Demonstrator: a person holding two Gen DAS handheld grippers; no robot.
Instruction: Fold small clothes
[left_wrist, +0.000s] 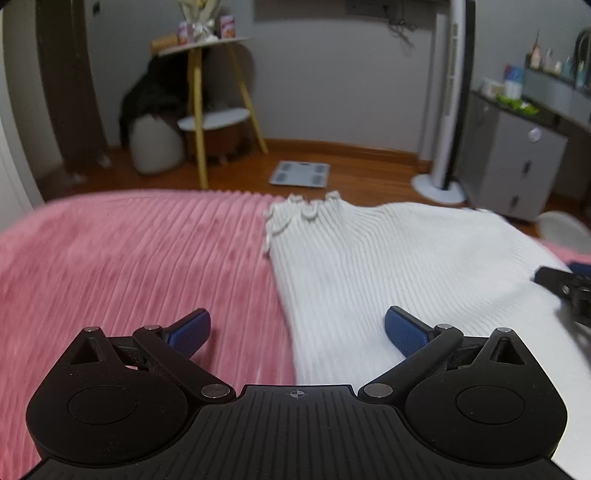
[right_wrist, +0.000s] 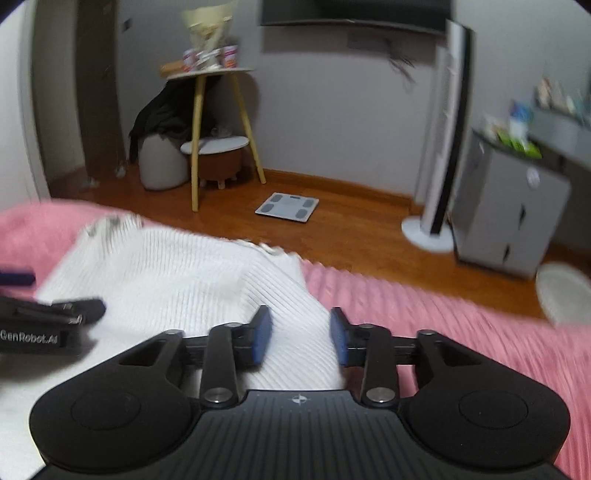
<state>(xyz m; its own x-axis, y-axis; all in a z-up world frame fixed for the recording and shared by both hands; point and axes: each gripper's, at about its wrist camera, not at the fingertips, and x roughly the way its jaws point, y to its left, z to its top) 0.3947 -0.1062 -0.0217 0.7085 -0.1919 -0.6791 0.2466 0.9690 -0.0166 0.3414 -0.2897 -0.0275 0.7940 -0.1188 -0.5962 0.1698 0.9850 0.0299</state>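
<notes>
I see the pink ribbed blanket covering the bed, and on it the white ribbed knit top lies flat, its long axis running away from me with the frilled hem at the bed's far edge. My left gripper has its jaws wide apart, straddling the top's left edge with nothing pinched. My right gripper has its jaws partly apart above the top's right edge, gripping nothing, with bare blanket on either side.
</notes>
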